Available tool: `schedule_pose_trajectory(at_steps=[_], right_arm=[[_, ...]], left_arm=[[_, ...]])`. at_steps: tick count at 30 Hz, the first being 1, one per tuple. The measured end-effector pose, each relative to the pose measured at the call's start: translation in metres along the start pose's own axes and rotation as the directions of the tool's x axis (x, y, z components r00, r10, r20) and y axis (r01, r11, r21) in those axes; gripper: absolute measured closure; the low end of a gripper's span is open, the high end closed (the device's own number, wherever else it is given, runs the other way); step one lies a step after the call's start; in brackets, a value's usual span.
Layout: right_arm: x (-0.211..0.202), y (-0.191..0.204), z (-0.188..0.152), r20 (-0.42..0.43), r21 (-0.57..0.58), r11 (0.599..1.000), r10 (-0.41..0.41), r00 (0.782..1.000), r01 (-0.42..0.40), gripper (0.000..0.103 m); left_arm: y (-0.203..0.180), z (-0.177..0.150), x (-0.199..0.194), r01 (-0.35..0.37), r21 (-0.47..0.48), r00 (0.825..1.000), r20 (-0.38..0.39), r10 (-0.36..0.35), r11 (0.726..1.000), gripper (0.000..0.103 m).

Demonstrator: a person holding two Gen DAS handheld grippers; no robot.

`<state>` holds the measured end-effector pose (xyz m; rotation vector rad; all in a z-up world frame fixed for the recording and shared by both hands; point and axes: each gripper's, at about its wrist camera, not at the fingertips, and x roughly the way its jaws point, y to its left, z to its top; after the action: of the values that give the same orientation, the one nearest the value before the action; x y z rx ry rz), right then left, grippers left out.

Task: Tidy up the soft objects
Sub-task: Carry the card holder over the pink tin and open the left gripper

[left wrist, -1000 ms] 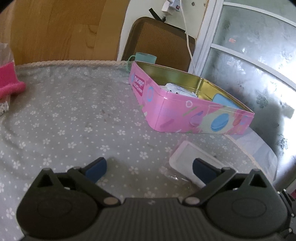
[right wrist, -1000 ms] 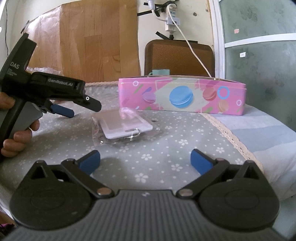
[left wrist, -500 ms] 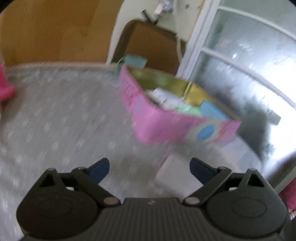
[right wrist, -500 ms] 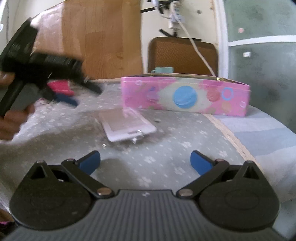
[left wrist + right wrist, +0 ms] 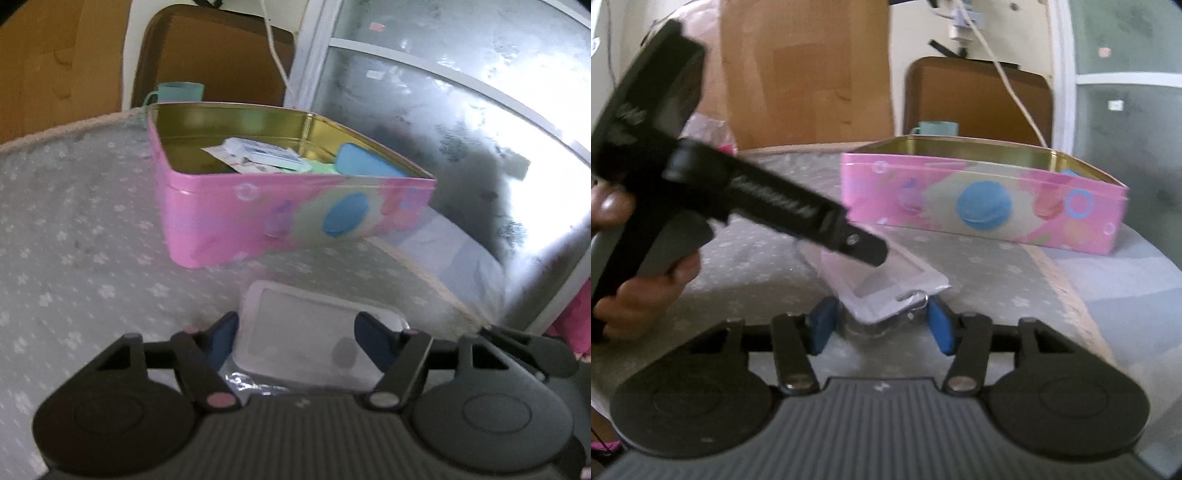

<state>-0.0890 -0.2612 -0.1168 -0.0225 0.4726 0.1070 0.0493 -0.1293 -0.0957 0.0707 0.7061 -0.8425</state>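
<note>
Both of my claws converge on one clear plastic card sleeve lying on the flower-print cloth of the counter, just in front of the pink macaron tin. My left claw is closing, the sleeve between its blue pads; whether they press it yet I cannot tell through the blur. My right claw is closing too, its pads flanking the sleeve's near end with the metal ring, contact likewise unclear. The open tin holds paper packets and a blue object. A teal cup stands behind it.
</note>
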Motion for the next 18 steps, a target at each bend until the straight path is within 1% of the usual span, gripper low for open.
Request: schedule_pose_trajectory(at_steps=[3,7,10,14,18], right_arm=[[-0.007,-0.005,-0.002,0.008,0.010,1.000,-0.004,1.000,0.003,0.047],[-0.015,0.000,-0.002,0.035,-0.019,0.999,-0.042,0.998,0.043,0.047],[-0.027,-0.004,0.004,0.069,-0.005,0.999,-0.043,0.997,0.044,0.047],[-0.033,-0.006,0.019,0.130,-0.019,0.998,-0.055,0.990,0.058,0.047],[-0.025,-0.025,0.042,0.167,-0.028,0.997,-0.062,0.984,0.068,0.047]], left_arm=[[-0.012,-0.008,-0.003,0.021,-0.016,1.000,0.004,-0.021,1.000,0.035],[-0.021,-0.011,-0.008,0.016,-0.044,0.999,0.028,-0.015,0.999,0.035],[-0.025,-0.002,-0.015,0.028,-0.045,0.998,0.057,-0.025,0.999,0.035],[-0.035,0.010,-0.035,0.035,-0.021,0.992,0.123,-0.032,0.999,0.035],[-0.041,0.039,-0.039,0.035,-0.002,0.987,0.154,-0.034,0.999,0.035]])
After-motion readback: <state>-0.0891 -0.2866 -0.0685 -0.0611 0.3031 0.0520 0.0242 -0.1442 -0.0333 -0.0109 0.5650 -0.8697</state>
